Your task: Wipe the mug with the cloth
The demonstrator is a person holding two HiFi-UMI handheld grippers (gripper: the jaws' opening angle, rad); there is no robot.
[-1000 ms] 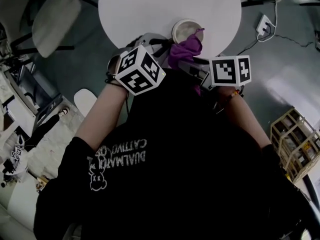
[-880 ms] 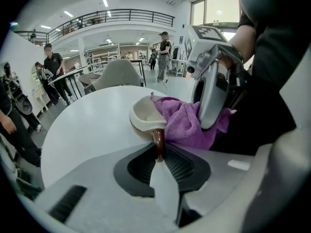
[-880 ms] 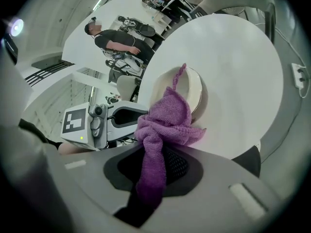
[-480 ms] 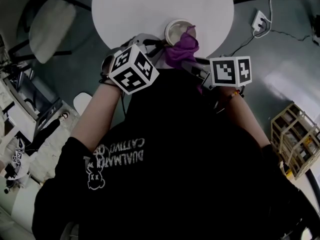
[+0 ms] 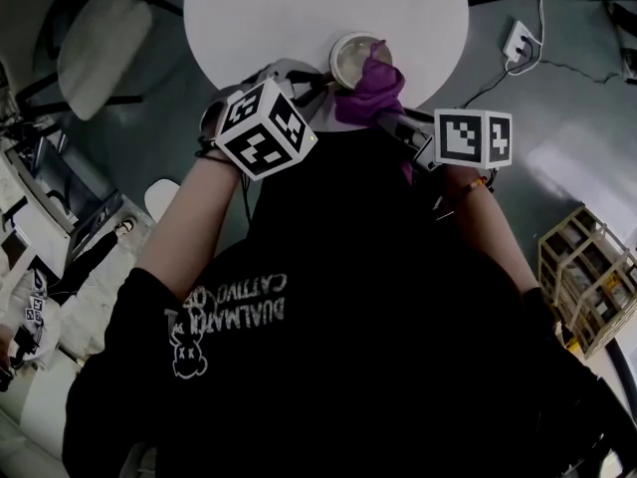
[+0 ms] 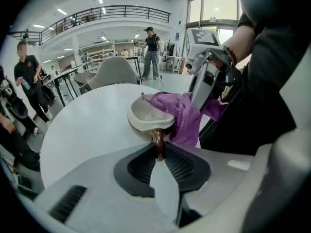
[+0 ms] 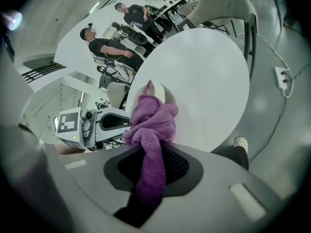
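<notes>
mug [image 6: 146, 118] handle pinched in left gripper [image 6: 158, 155] jaws, right gripper [image 7: 151, 155] jaws pinching cloth [image 7: 153, 121]

I see a round white desk [image 5: 289, 18] on a grey floor [image 5: 557, 118]. A pale chair [image 5: 95, 53] stands off its left edge. To the desk's right a white power strip [image 5: 519, 41] lies on the floor with its cable trailing away, and a wooden slatted rack [image 5: 587, 287] stands further toward me on that side. In the left gripper view I make out a shell chair [image 6: 115, 72] beyond the desk, a standing person in dark clothes [image 6: 151, 50] behind it, and a balcony railing [image 6: 121, 11] overhead.
</notes>
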